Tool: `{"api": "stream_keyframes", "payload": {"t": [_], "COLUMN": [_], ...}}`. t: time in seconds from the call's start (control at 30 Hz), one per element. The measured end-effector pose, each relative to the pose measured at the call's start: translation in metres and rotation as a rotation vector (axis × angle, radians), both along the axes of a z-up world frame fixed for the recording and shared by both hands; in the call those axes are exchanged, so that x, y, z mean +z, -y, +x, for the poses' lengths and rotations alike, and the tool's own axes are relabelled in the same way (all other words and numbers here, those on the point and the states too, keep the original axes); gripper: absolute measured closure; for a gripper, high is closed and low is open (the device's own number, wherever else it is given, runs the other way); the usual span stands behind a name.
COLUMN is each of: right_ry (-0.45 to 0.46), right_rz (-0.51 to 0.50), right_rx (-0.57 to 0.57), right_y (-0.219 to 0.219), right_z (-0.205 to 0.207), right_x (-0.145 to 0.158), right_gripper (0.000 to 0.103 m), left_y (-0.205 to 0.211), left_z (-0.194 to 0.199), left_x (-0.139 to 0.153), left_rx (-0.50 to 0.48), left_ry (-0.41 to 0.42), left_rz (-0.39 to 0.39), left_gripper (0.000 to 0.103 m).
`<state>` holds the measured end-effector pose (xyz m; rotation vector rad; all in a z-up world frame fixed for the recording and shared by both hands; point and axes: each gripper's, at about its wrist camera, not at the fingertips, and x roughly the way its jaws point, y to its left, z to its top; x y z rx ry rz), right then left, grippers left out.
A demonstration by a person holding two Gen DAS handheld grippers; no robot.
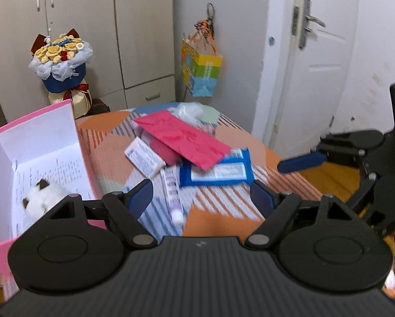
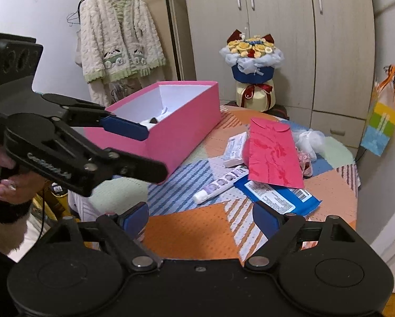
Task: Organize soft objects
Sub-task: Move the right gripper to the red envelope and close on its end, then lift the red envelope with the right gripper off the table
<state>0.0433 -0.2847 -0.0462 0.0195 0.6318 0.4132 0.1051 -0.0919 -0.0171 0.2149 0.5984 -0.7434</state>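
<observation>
A pink box (image 1: 2,142) stands open at the table's left, also in the right wrist view (image 2: 181,121), with a white-and-brown plush toy (image 1: 43,198) inside. A red envelope (image 1: 181,137) (image 2: 274,155) lies over a pink soft object (image 1: 163,153) (image 2: 245,153). A blue wipes pack (image 1: 218,169) (image 2: 276,198), a white tube (image 1: 172,187) (image 2: 216,186), a small white carton (image 1: 143,157) (image 2: 233,149) and a white fluffy ball (image 1: 188,112) (image 2: 307,140) lie near. My left gripper (image 1: 201,198) (image 2: 142,153) is open and empty. My right gripper (image 2: 200,219) (image 1: 303,162) is open and empty.
The round table has an orange, blue and striped patchwork cloth (image 1: 218,219) (image 2: 192,232). A flower bouquet (image 1: 61,60) (image 2: 253,66) stands behind it by the wardrobe. A colourful bag (image 1: 201,75) hangs on the wall. A fleece robe (image 2: 118,39) hangs at the left. A door (image 1: 316,60) is at the right.
</observation>
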Motion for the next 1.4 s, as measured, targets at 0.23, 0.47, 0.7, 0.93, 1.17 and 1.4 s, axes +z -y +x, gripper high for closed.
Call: {"api": "stream_keyframes", "payload": {"t": [0.23, 0.47, 0.7, 0.93, 1.17, 1.4], "right_ry": [0.044, 0.019, -0.026, -0.088, -0.181, -0.061], "right_rz": [-0.028, -0.063, -0.088, -0.070, -0.002, -0.196], "right_rx": [-0.106, -0.091, -0.117, -0.093, -0.143, -0.139], "right_y": [0.010, 0.016, 0.025, 0.035, 0.039, 0.015], "right_z": [0.047, 0.099, 0.140, 0.162, 0.179, 0.164], "right_x": [-0.014, -0.028, -0.047, -0.061, -0.082, -0.073], "right_gripper": [0.013, 0.011, 0.008, 0.007, 0.007, 0.007], "left_y": [0.019, 0.044, 0.059, 0.054, 0.056, 0.052], "left_z": [0.053, 0.092, 0.123, 0.133, 0.135, 0.136], "left_x": [-0.019, -0.031, -0.055, -0.069, -0.077, -0.081], "left_rx": [0.097, 0.144, 0.206, 0.246, 0.269, 0.270], "left_ry": [-0.063, -0.066, -0.169, -0.280, -0.310, -0.345], "left_rz": [-0.120, -0.148, -0.131, -0.147, -0.163, -0.217], "left_gripper": [0.036, 0.055, 0.068, 0.085, 0.087, 0.086]}}
